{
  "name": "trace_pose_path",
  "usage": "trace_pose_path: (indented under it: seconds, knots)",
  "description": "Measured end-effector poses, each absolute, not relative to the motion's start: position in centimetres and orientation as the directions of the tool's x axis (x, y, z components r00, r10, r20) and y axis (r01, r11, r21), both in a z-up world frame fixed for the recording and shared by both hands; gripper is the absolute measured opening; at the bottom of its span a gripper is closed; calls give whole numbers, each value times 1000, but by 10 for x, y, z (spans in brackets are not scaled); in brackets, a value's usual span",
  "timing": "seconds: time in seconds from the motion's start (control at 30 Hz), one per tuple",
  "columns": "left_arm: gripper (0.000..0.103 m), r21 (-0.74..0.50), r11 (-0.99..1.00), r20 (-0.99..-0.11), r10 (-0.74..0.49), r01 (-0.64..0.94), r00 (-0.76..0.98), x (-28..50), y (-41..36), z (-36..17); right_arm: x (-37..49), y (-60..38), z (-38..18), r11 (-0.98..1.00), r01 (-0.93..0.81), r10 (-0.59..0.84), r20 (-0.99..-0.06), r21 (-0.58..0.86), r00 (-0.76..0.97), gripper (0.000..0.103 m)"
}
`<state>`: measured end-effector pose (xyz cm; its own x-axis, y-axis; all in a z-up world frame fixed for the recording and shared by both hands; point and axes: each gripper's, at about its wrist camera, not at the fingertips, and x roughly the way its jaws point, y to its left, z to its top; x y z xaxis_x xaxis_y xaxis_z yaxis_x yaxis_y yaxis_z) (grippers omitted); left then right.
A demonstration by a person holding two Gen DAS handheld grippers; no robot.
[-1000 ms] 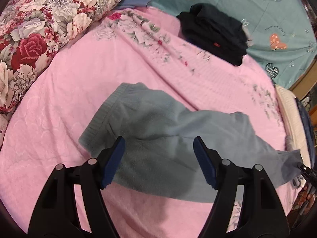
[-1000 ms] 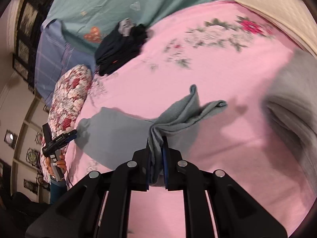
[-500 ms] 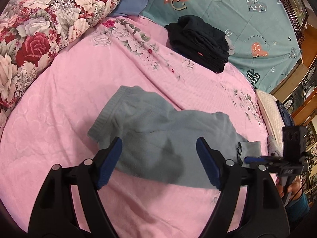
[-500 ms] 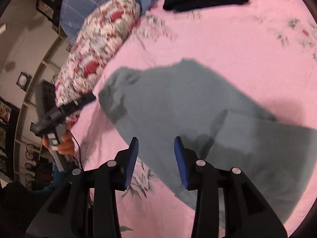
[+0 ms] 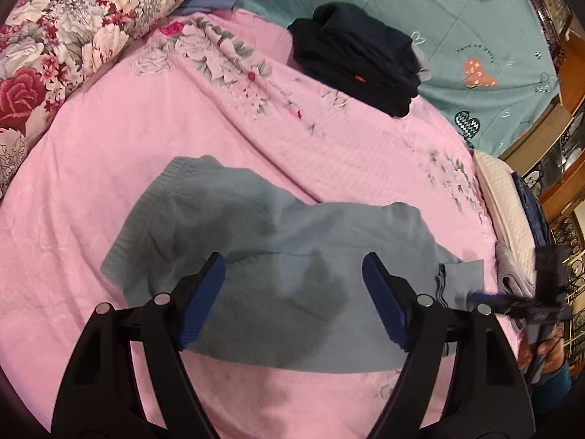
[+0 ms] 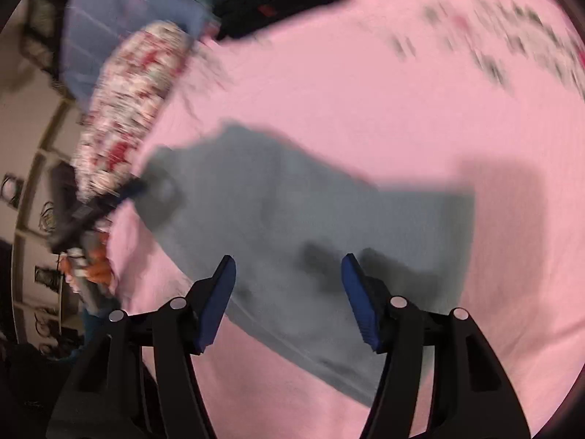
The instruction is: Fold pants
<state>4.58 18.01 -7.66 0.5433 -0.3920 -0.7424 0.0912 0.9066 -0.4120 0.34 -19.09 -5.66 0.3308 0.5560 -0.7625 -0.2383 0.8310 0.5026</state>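
Grey pants (image 5: 292,267) flat on pink bed (image 5: 109,139), mid-frame.
Left tongs (image 5: 292,303) and right tongs (image 6: 289,300) both gape wide, empty; right view blurred, dark clothes (image 5: 358,58) at 1 o'clock.

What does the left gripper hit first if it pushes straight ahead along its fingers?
Most likely the grey fleece pants lying on the pink bedspread. The left gripper is open and holds nothing, with the pants between its fingers in view. Its height above them is unclear.

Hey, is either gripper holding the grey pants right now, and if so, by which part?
Neither. The left gripper and right gripper both have open jaws above the grey pants, which lie on the pink bedspread.
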Motion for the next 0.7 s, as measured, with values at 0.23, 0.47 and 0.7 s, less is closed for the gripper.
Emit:
trace_pose_path:
  seconds: [0.23,0.47,0.7]
  knots:
    - [79,-279,960,-803,-224,-17,552,58,185,-104,95,-142,-49,716,-563,630,-729,414,266,87]
    - [85,-210,978,-803,-180,12,569,56,176,-107,147,-100,-96,506,-717,641,-765,479,-59,87]
    - [89,-210,978,-801,-180,12,571,59,173,-108,158,-61,-102,295,-701,755,-608,649,-245,87]
